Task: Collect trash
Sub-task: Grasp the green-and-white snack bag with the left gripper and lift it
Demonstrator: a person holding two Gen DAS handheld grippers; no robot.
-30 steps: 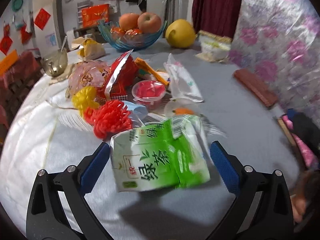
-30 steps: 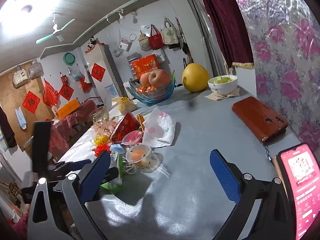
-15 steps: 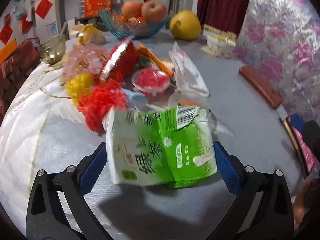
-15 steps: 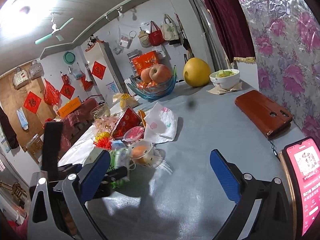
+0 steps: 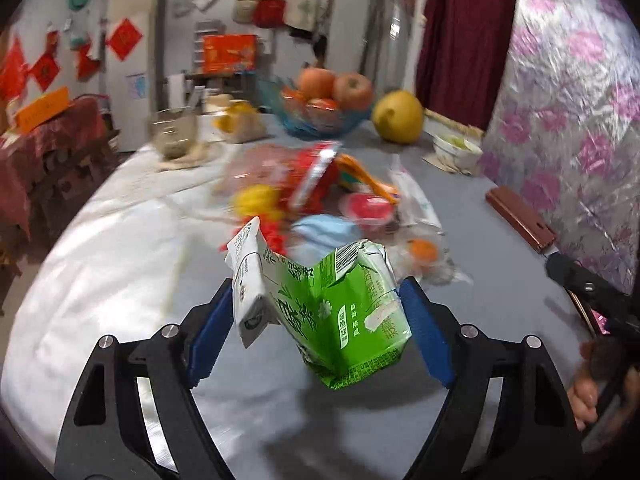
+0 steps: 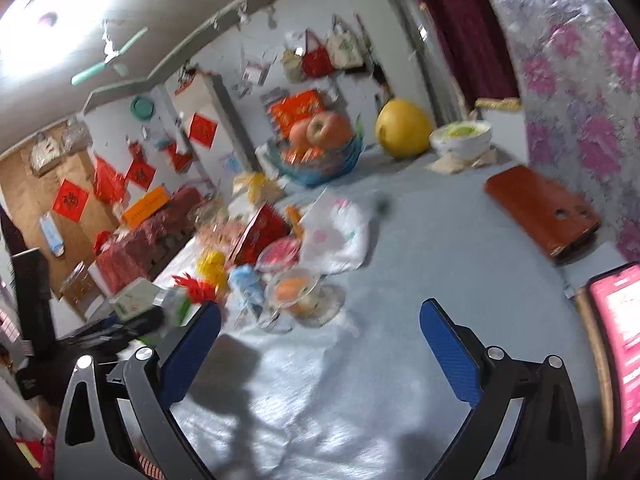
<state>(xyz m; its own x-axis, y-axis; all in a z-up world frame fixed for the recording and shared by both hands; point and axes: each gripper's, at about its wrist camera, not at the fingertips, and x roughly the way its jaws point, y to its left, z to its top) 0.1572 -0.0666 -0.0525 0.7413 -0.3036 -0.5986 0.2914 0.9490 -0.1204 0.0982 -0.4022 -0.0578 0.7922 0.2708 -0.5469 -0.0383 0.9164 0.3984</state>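
Low in the left wrist view, the left hand-held gripper (image 5: pixel 320 328) has just been closing, and its blue pads now press both sides of the green tea carton (image 5: pixel 324 308), which buckles into a fold between them and hangs clear of the grey tabletop (image 5: pixel 120 264) with its shadow below. The grip sits on a crushed, slippery box. If the fold collapses further the pads may lose their hold, and the carton could slide out and drop, or spill any dregs from its torn top onto the cloth.

At the lower right edge of that view a person's hand (image 5: pixel 588 392) and the other tool stand close by, so a quick swing to the right could knock them.

In the right wrist view, the right hand-held gripper (image 6: pixel 320 344) is spread wide with nothing between its pads, hovering over bare tabletop at the bottom of the frame. A lit phone (image 6: pixel 616 344) lies at the right edge, where a careless sweep could push it off.

Just beyond the carton, mid-frame, lies the rest of the trash: a jelly cup (image 5: pixel 420 252), a red-lidded cup (image 5: pixel 368 208), a white plastic bag (image 5: pixel 416 204), and red and yellow wrappers (image 5: pixel 256 200). Dragging the carton across this heap would scatter it.

Farther back the fruit bowl (image 5: pixel 320 116) and pomelo (image 5: pixel 398 116) are no trash. Both views are blurred, so aim is uncertain.
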